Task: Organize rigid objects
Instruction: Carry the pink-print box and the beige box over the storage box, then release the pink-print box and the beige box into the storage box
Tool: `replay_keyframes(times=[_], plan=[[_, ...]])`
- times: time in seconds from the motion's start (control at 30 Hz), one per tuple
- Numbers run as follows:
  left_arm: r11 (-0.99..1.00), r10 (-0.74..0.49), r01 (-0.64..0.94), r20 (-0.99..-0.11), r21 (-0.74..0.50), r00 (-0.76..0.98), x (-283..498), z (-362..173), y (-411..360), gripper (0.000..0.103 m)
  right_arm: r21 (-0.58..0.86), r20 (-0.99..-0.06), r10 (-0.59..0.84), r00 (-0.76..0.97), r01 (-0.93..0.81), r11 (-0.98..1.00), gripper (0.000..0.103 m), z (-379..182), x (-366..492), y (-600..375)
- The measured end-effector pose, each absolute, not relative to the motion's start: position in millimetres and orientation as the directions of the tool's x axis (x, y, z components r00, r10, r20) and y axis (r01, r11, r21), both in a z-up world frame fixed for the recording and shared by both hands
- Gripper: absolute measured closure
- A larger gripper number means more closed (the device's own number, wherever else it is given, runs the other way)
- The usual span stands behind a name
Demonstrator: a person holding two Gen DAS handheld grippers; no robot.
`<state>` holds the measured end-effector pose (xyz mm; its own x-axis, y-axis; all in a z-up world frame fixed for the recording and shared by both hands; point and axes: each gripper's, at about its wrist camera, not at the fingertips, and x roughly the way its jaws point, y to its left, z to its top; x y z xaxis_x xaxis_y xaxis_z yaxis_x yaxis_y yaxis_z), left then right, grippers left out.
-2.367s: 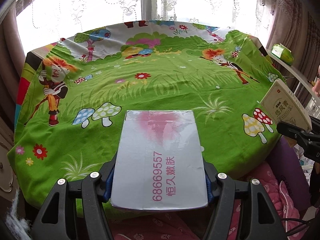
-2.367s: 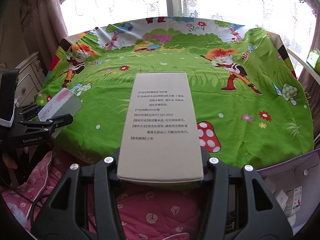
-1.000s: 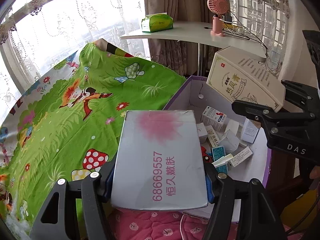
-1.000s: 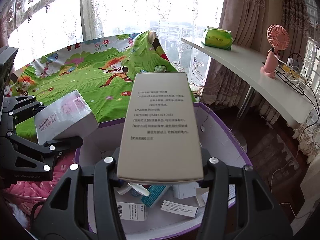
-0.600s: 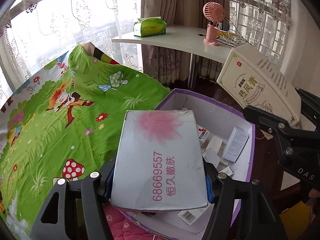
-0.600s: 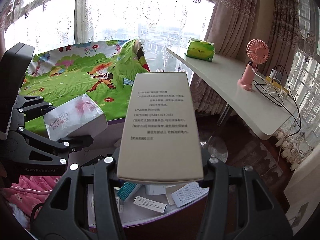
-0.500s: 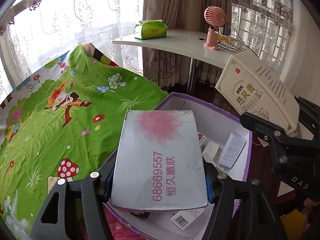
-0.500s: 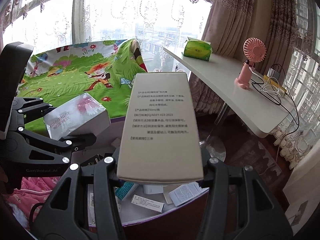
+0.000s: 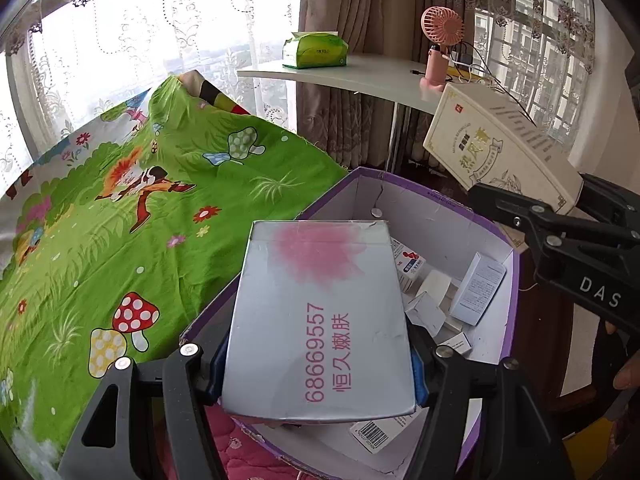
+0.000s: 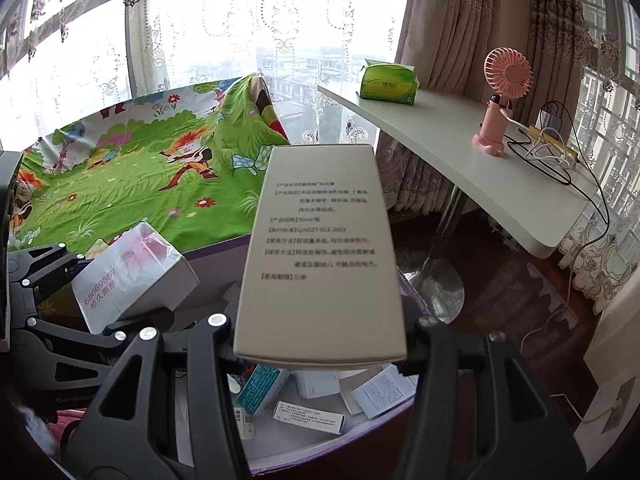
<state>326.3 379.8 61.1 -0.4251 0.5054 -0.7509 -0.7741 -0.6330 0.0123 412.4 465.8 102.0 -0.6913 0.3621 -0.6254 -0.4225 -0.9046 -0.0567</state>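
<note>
The left claw (image 9: 316, 364) is clamped on a silver box with pink print (image 9: 320, 320), held above the purple storage box (image 9: 424, 196). At 2 o'clock, the right claw (image 10: 320, 340) is clamped on a cream carton (image 10: 320, 248), also over this box, where small medicine packets (image 9: 478, 288) lie

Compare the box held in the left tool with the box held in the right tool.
The left tool's silver box is shiny with a pink blotch and pink print; the right tool's cream box is matte, with small dark text. The silver box looks squatter, the cream box longer and narrower. Both are clamped above the purple bin.
</note>
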Motion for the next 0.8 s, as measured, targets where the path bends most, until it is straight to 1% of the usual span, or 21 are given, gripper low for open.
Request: replay_keyframes(times=[0.4,0.8], plan=[[-0.630,0.530,-0.777,-0.739,-0.013,-0.417,328.1,63.5,378.6,0.036,-0.055,-0.631,0.344,-0.695,-0.402,-0.914,0.048,97.3,405.5,462.9],[-0.635,0.533,-0.773,-0.730,-0.012,-0.427,328.0,64.7,377.8,0.036,-0.052,-0.630,0.343,-0.697,-0.402,-0.914,0.048,96.8,404.1,464.2]])
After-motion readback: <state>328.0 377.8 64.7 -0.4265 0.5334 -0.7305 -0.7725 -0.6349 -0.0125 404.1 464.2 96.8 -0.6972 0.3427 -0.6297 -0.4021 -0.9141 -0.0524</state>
